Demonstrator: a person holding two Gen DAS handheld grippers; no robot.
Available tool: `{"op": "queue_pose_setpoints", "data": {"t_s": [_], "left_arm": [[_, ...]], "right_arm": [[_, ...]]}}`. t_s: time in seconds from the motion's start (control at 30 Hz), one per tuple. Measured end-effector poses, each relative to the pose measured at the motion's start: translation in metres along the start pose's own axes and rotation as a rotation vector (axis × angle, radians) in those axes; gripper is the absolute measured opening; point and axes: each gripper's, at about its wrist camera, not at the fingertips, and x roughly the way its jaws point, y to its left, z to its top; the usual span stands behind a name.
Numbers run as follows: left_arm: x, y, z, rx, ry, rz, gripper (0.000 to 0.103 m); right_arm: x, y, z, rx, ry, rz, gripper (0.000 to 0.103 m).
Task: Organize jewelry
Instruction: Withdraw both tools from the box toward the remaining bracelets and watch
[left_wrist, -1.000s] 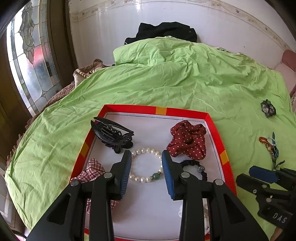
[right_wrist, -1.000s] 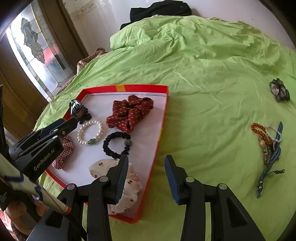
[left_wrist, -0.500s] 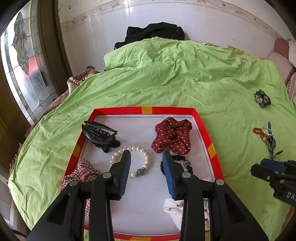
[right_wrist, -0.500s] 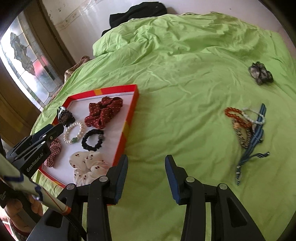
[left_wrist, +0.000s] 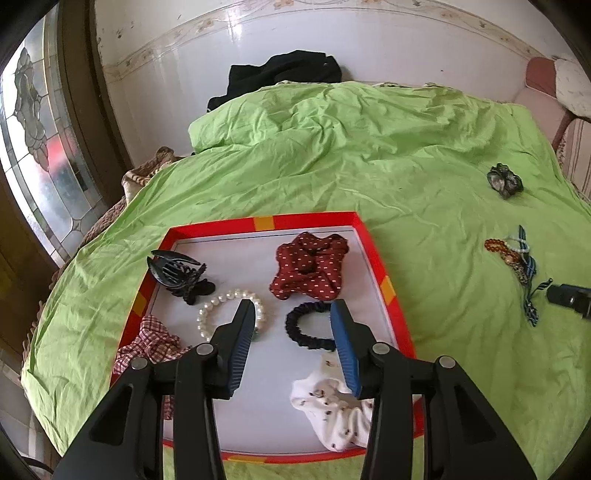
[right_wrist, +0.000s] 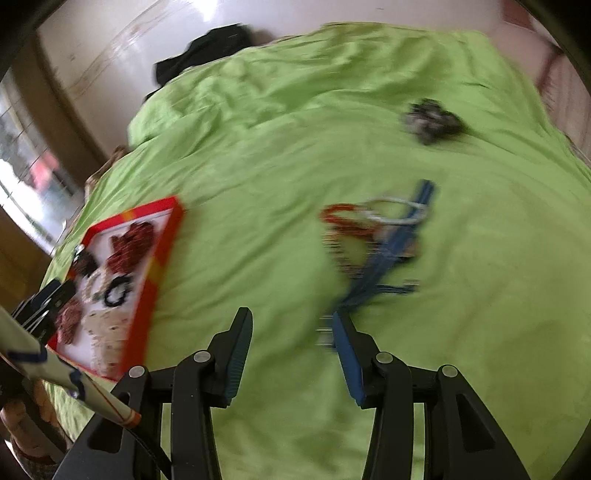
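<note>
hovering my left gripper (left_wrist: 293, 319) over the red-rimmed tray (left_wrist: 375, 254) on the green bedspread (left_wrist: 369, 166), jaws spread wide with nothing between them. in the tray i can see a black claw clip (left_wrist: 177, 275) at the far left, a dark red dotted scrunchie (left_wrist: 310, 267) at the far right, a pearl bracelet (left_wrist: 225, 314) and a black hair tie (left_wrist: 306, 330) in the middle, a plaid scrunchie (left_wrist: 147, 345) at the near left and a white printed scrunchie (left_wrist: 336, 410) at the near right (partly behind my right finger).

my right gripper (right_wrist: 291, 332) is off to the side above the bare sheet, also wide open and holding nothing. its view is pretty blurry, but just ahead of its right finger there's a loose tangle on the bedspread: an orange bead bracelet (right_wrist: 341, 218), a pale bracelet (right_wrist: 391, 212) and a blue striped ribbon (right_wrist: 391, 254), all overlapping. further back a dark scrunchie (right_wrist: 430, 122) lies on its own, well apart from the tray. a black garment (left_wrist: 284, 74) sits by the wall.
</note>
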Motion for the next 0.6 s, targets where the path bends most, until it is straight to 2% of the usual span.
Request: {"op": "queue_pose_setpoints", "data": {"t_s": [0.13,0.3,0.47,0.6], "left_arm": [[-0.009,-0.011,0.0,0.004,-0.018,-0.039,0.044],[-0.02,-0.029,0.001,0.0,-0.03,-0.119,0.044],[-0.029,-0.054,0.001,0.02,-0.043,-0.196,0.045],[-0.033,-0.073,0.001,0.054,-0.055,-0.25,0.045]], "right_arm": [[-0.014,-0.05,0.003,0.092,-0.018,-0.038,0.049],[-0.022,-0.091,0.004,0.162,-0.03,-0.066,0.049],[-0.015,-0.11,0.005,0.199,-0.026,-0.054,0.049],[-0.002,-0.109,0.006,0.213,-0.003,0.001,0.049]]}}
